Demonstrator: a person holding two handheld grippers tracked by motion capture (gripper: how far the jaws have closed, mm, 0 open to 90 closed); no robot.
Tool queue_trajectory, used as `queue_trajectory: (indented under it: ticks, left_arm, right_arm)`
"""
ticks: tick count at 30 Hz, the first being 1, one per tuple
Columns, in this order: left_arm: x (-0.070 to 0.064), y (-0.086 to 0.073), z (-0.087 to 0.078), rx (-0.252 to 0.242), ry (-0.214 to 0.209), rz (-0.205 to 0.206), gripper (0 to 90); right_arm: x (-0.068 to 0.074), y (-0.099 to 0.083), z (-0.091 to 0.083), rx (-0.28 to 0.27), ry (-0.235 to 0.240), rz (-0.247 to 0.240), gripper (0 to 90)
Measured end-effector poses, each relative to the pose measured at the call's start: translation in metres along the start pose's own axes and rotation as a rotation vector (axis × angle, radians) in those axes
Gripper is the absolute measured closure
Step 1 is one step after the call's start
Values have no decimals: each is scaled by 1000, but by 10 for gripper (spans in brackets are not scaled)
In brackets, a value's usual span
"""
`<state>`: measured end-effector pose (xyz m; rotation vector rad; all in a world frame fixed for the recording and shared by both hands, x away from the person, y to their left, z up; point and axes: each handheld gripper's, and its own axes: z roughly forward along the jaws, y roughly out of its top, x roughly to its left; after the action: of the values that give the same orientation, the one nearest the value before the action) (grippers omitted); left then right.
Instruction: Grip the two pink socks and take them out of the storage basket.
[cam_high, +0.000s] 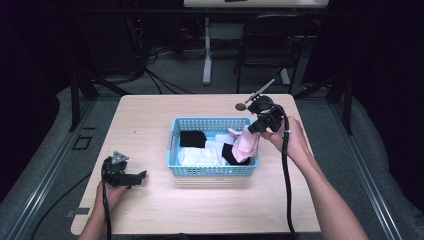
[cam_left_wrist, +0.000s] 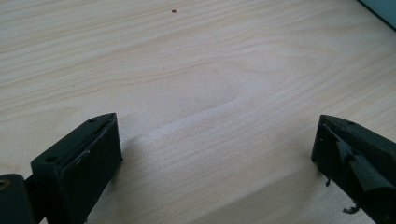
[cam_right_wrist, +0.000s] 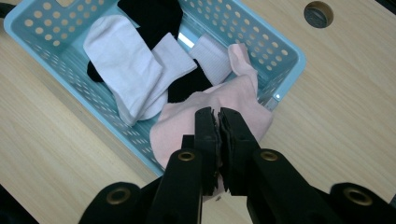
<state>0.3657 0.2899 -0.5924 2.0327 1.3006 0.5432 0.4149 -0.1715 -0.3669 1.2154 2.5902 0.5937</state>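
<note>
A light blue perforated basket (cam_high: 175, 131) (cam_right_wrist: 32, 23) stands mid-table holding white socks (cam_high: 197, 156) (cam_right_wrist: 128, 65) and black socks (cam_high: 192, 138) (cam_right_wrist: 152, 16). My right gripper (cam_high: 254, 129) (cam_right_wrist: 218, 116) is shut on a pink sock (cam_high: 246, 145) (cam_right_wrist: 180, 123), which hangs over the basket's right rim. My left gripper (cam_high: 140, 177) (cam_left_wrist: 217, 149) rests low over bare table at the front left, jaws wide apart and holding nothing.
The wooden table (cam_high: 150, 115) has a round cable hole (cam_high: 240, 106) (cam_right_wrist: 318, 14) behind the basket. A dark chair (cam_high: 272, 45) and a desk leg (cam_high: 207, 50) stand beyond the far edge. Cables trail from both grippers.
</note>
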Motion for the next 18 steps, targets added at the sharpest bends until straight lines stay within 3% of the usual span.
queue_trajectory:
  ticks: [18]
  left_arm:
    - [0,0,0,-1,0,-1,14]
  right_arm:
    - [-24,-14,-32,-28,-24,46,863]
